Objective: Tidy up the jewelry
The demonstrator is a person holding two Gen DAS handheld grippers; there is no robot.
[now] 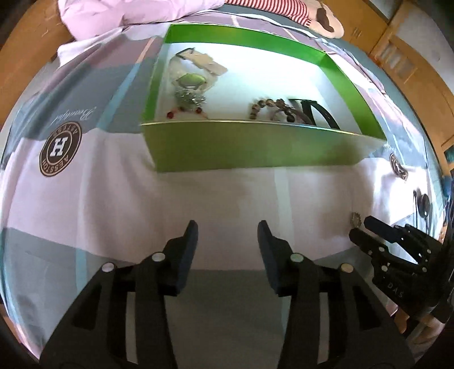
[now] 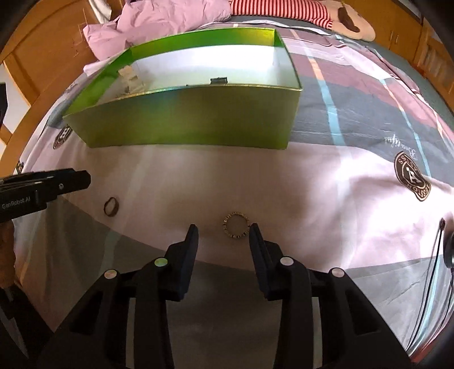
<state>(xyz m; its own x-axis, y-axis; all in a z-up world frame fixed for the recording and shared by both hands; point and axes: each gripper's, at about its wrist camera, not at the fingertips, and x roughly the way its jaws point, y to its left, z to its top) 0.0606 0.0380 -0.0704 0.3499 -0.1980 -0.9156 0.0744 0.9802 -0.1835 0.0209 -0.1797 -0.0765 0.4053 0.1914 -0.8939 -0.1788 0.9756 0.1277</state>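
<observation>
A green box [image 1: 249, 153] with a white floor stands on the bedspread; in it lie a watch [image 1: 188, 81], a beaded bracelet [image 1: 269, 106], a black band [image 1: 315, 109] and small chain pieces. The box also shows in the right wrist view [image 2: 187, 119]. My left gripper [image 1: 227, 230] is open and empty above the sheet, in front of the box. My right gripper [image 2: 223, 231] is open, low over the sheet, with a gold bracelet [image 2: 236, 226] lying just ahead of and against its right finger. A dark ring-shaped band [image 2: 111, 207] lies on the sheet to the left.
The patterned bedspread [image 2: 326, 181] covers the bed. A pink quilt [image 2: 170, 17] and a plush toy in red stripes [image 2: 326, 14] lie behind the box. A black cable [image 2: 437, 255] runs at the right. Wooden furniture surrounds the bed.
</observation>
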